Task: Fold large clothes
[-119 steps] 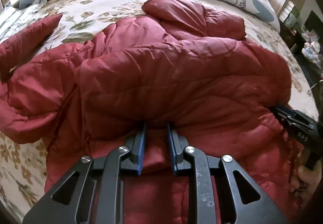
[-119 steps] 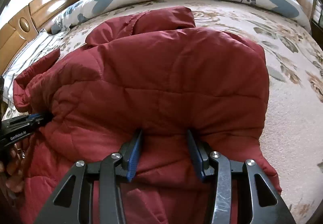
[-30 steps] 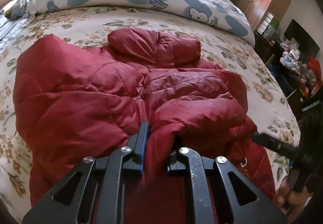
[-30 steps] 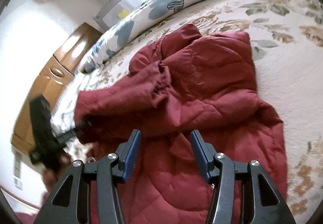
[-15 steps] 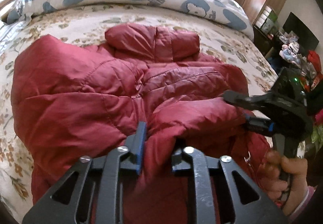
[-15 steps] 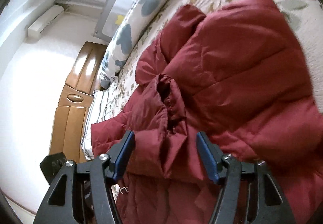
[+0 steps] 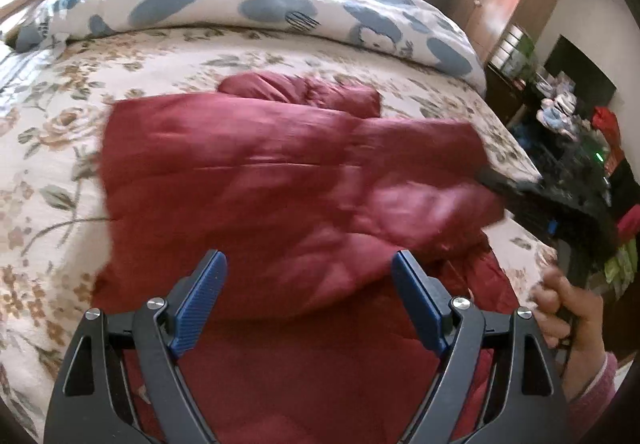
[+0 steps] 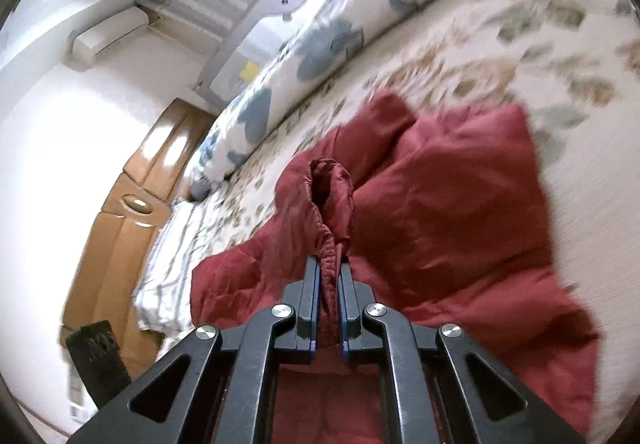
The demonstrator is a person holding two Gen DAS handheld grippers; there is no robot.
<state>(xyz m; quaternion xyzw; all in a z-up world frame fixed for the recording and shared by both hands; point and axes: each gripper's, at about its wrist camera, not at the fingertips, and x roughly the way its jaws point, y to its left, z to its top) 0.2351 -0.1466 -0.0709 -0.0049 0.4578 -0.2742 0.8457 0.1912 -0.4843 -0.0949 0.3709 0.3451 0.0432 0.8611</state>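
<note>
Right now, from the left wrist view, the red padded jacket (image 7: 280, 184) lies spread on the floral bedspread (image 7: 52, 148), its hood end pointing away toward the rolled blue-patterned duvet (image 7: 256, 8) and its body running back under the camera. The left gripper (image 7: 308, 296) hovers over the near part of the jacket with its jaws opening, already spread wide; fabric shows below and between them, but the blue pads do not press on it. At the right edge, the right gripper (image 7: 496, 180) reaches in against the jacket's far-right fold, carried by the person's hand (image 7: 568, 308); the blur there makes it hard to say from this view exactly what it holds.

From the right wrist view, the answer is clearer. The right gripper (image 8: 329, 280) has its jaws pressed together on a bunched edge of the jacket (image 8: 440, 204), which looks like a sleeve cuff (image 8: 330, 188) standing up ahead of the pads. The rest of the garment lies ahead and to the right on the bedspread (image 8: 580, 148), with the wooden headboard (image 8: 132, 204) off to the left.

So the sleeve's length runs from the right jaws forward into the jacket body, and the right hand is the one placed to carry it across. The left, free and nearer the hem, would likely need a fresh hold.
</note>
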